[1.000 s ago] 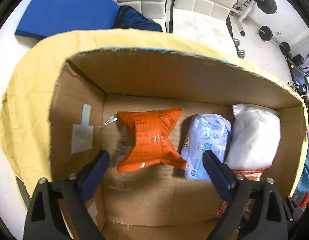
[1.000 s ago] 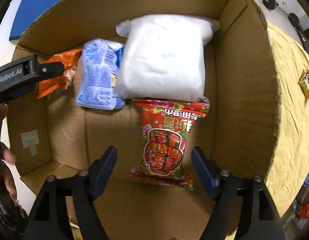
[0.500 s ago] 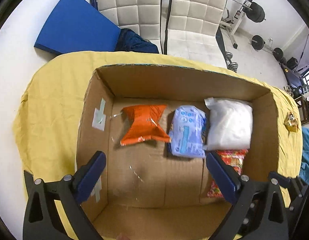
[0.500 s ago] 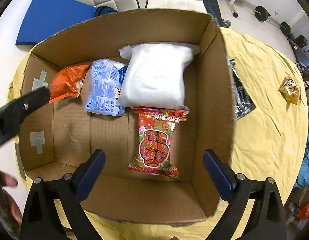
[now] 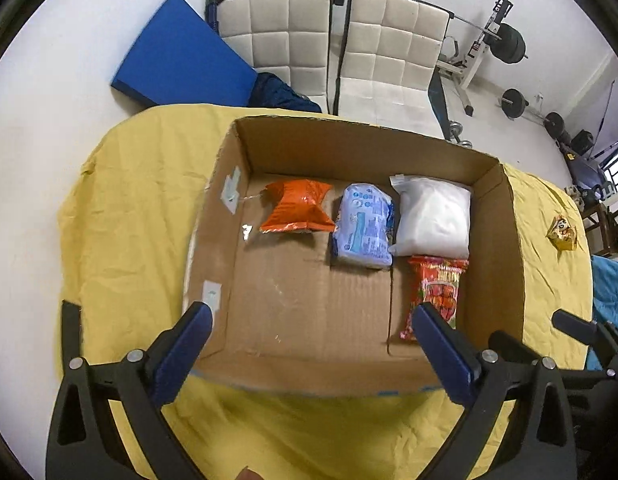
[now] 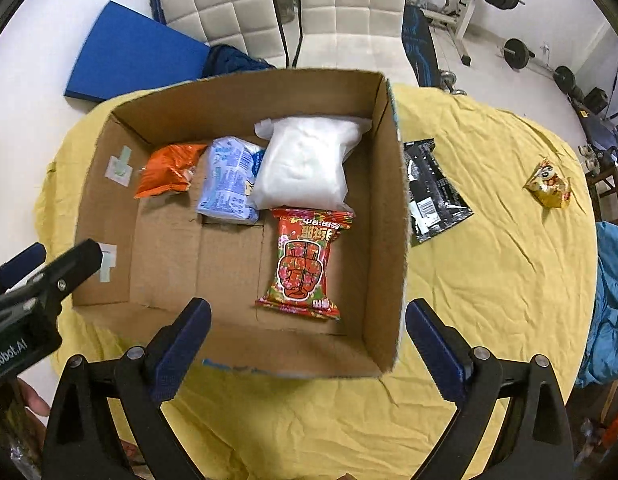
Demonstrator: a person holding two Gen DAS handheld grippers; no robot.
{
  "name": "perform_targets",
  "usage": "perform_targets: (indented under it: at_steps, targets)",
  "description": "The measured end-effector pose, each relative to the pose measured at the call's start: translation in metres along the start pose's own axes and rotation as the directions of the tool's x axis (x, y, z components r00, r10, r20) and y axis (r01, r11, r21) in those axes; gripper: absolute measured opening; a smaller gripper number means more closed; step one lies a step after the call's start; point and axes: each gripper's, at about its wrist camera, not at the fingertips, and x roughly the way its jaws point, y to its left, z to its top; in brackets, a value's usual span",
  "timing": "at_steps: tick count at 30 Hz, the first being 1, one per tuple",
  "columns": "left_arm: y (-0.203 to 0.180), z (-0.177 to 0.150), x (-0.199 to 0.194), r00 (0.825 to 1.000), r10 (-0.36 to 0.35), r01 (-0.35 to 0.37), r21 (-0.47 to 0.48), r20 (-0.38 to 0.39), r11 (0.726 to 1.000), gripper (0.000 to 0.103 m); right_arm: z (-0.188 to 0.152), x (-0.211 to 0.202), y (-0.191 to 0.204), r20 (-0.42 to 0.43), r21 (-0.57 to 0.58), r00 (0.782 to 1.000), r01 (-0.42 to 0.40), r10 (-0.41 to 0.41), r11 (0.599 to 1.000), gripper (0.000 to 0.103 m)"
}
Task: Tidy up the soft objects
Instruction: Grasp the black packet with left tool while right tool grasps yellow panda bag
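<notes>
An open cardboard box (image 5: 515,248) (image 6: 393,216) stands on a yellow-covered table. Inside lie an orange packet (image 5: 299,208) (image 6: 167,170), a blue-white pack (image 5: 365,226) (image 6: 229,178), a white soft bag (image 5: 433,216) (image 6: 305,164) and a red snack pack (image 5: 439,288) (image 6: 305,260). My left gripper (image 5: 311,326) is open and empty, above the box's near edge. My right gripper (image 6: 307,322) is open and empty, above the box's near right corner. A black packet (image 6: 433,192) and a small yellow packet (image 6: 547,186) (image 5: 563,232) lie on the cloth right of the box.
The yellow cloth (image 6: 489,280) covers the table around the box. Beyond it stand two white chairs (image 5: 333,48), a blue mat (image 5: 181,64) and gym weights (image 5: 509,44). Blue fabric (image 6: 609,304) lies at the right edge. The left gripper's body (image 6: 33,292) shows at the left.
Both grippers have drawn back and up out of the box, so the whole box and table now show. The packs inside have not moved.
</notes>
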Motion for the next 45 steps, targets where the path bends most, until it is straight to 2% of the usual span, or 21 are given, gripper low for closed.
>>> perform_targets:
  at_steps: [10,16,20,25,28,31,36,38,40,45]
  targets:
    - [-0.009,-0.013,-0.027,1.0,-0.007,0.009,-0.073,0.019,0.997,0.102,-0.016,-0.03,-0.011,0.037,-0.006,0.997,-0.06,0.061,0.998,0.1]
    - [-0.041,-0.008,-0.042,0.999,-0.02,0.022,-0.063,0.029,0.998,0.102,-0.016,-0.043,-0.041,0.055,0.03,0.993,-0.102,0.1,0.994,0.1]
    - [-0.096,0.003,-0.05,0.999,-0.024,0.024,0.007,0.035,1.0,0.102,-0.014,-0.054,-0.09,0.071,0.109,0.989,-0.138,0.131,0.984,0.1]
    - [-0.182,0.023,-0.041,0.992,-0.126,0.126,0.068,-0.014,0.99,0.102,-0.014,-0.065,-0.179,0.111,0.23,0.99,-0.113,0.089,0.967,0.1]
    - [-0.236,0.035,-0.014,0.979,-0.182,0.188,0.063,-0.097,0.98,0.102,-0.015,-0.063,-0.239,0.12,0.307,0.991,-0.09,0.056,0.947,0.1]
    - [-0.279,0.044,0.027,0.967,-0.181,0.188,0.022,-0.181,0.982,0.102,-0.014,-0.057,-0.293,0.117,0.372,0.992,-0.077,0.036,0.925,0.1]
    - [-0.325,0.056,0.114,0.95,-0.065,0.071,0.008,-0.305,0.997,0.102,-0.012,-0.04,-0.366,0.107,0.434,0.994,-0.053,0.007,0.899,0.1]
    - [-0.331,0.057,0.144,0.938,-0.005,0.013,0.019,-0.348,1.0,0.102,-0.009,-0.028,-0.39,0.089,0.449,0.996,-0.042,0.002,0.893,0.1]
    - [-0.327,0.057,0.17,0.923,0.021,-0.019,0.008,-0.385,1.0,0.102,-0.004,-0.014,-0.411,0.069,0.463,0.998,-0.043,0.012,0.885,0.1]
    - [-0.317,0.062,0.207,0.902,0.015,-0.054,-0.077,-0.432,0.996,0.102,0.023,0.024,-0.443,0.033,0.466,0.997,-0.073,0.066,0.881,0.1]
